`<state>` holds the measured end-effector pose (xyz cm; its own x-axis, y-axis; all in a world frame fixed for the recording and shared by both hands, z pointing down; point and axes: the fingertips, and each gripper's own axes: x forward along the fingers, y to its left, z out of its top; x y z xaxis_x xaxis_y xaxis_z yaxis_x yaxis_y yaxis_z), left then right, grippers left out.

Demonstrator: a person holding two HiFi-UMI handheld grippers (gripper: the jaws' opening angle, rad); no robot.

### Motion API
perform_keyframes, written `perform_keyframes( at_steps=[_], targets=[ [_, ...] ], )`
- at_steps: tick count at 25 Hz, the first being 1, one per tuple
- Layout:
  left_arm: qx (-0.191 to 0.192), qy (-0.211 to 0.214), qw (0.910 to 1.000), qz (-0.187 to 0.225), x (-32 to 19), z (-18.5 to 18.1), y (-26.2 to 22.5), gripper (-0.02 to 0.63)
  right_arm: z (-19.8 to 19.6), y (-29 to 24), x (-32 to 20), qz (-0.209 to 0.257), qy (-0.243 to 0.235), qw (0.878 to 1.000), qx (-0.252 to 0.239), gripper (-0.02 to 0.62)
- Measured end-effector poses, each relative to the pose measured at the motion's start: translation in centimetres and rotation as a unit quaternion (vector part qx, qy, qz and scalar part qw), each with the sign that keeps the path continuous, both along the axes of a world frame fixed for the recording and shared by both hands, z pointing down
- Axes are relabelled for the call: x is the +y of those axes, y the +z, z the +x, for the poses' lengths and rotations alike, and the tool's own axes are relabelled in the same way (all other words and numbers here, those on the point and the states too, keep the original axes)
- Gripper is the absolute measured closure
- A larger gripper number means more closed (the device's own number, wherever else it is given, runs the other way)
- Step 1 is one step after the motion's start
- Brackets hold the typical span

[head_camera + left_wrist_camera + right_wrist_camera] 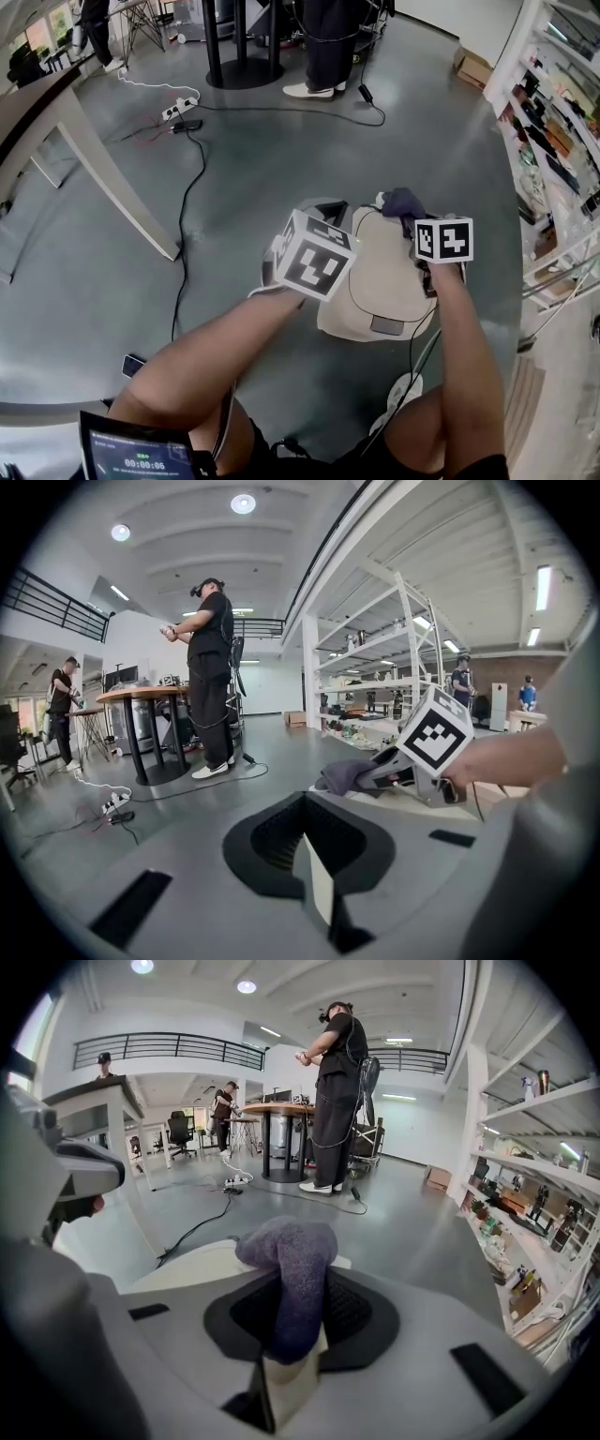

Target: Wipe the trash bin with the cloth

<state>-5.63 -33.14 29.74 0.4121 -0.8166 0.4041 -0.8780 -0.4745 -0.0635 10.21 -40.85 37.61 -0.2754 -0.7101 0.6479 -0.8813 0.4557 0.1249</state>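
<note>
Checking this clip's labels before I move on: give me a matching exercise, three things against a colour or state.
Things:
1. cloth
2. trash bin
3. left hand-held gripper

States:
A. cream, standing on the floor
B. jaws together, nothing between them
C. purple, clamped in the right hand-held gripper

Pairs: 1-C, 2-A, 3-B.

Bright, even light from round white ceiling lamps (pixel 243 503); soft shadows, faint sheen on smooth grey floor (pixel 281 159). Heavy fisheye bending, black vignetted corners. The nearby purple fuzzy cloth (pixel 291 1269) is slightly soft.
</note>
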Motion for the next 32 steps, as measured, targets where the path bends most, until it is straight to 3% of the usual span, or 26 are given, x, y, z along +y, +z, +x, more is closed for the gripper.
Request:
perform_keyframes(
  at_steps=[6, 21, 26, 32],
  targets=[
    [0.018, -0.004, 0.9998, -0.003, -0.7, 0.7, -0.3, 0.609, 3.2, 0.3, 0.5, -0.007, 0.015, 1.000, 0.013, 0.506],
    [0.012, 0.025, 0.9995, -0.017, -1.0, 3.9, 1.0, 0.609, 8.7, -0.2, 1.8, -0.014, 0.054, 0.998, 0.021, 0.506],
    [0.010, 0.023, 0.9995, -0.019, -0.9, 3.3, 1.4, 0.609, 7.1, -2.4, 2.3, 0.014, 0.044, 0.999, 0.009, 0.506],
    [0.007, 0.018, 0.9996, -0.019, 0.5, 1.7, 1.3, 0.609, 1.7, -3.8, 3.5, 0.017, 0.001, 0.999, -0.031, 0.506]
  ],
)
